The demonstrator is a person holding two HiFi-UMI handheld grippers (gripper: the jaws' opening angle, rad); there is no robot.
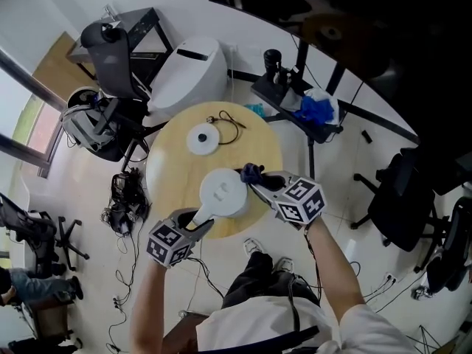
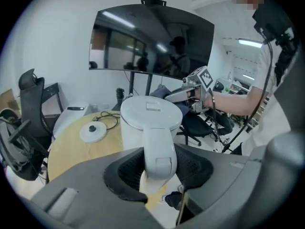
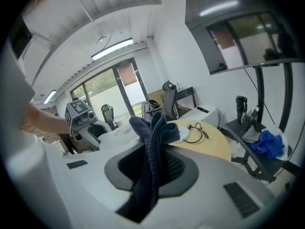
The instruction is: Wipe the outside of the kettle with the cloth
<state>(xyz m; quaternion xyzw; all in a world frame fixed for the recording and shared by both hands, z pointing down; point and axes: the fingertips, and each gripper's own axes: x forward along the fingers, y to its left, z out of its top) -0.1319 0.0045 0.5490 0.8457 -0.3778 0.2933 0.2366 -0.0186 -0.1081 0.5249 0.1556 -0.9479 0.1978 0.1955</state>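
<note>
From the head view we see the white kettle (image 1: 223, 192) at the lower middle of the frame, over the near part of the round wooden surface (image 1: 166, 164). The left tongs (image 1: 199, 221) are at its lower left and the right tongs (image 1: 259, 181) at its right. This view hides both sets of jaws behind the marker cubes.

The left gripper view fills that gap. There the jaws are closed on the kettle's handle (image 2: 158, 149), one pad on each side, and the lidded body rises just beyond them at frame centre.

The right gripper view shows its jaws pinching the dark blue cloth (image 3: 152, 147). The cloth is bunched above the tips, with a tail hanging toward the bottom of the frame. In that view the kettle is only a white sliver left of the cloth.

Only the head view places the cloth against the kettle: it sits at the kettle's upper right edge, but we cannot tell whether they touch.

The kettle's round base (image 1: 201, 139) and black cord (image 1: 230, 124) lie higher in the frame, apart from the kettle.
</note>
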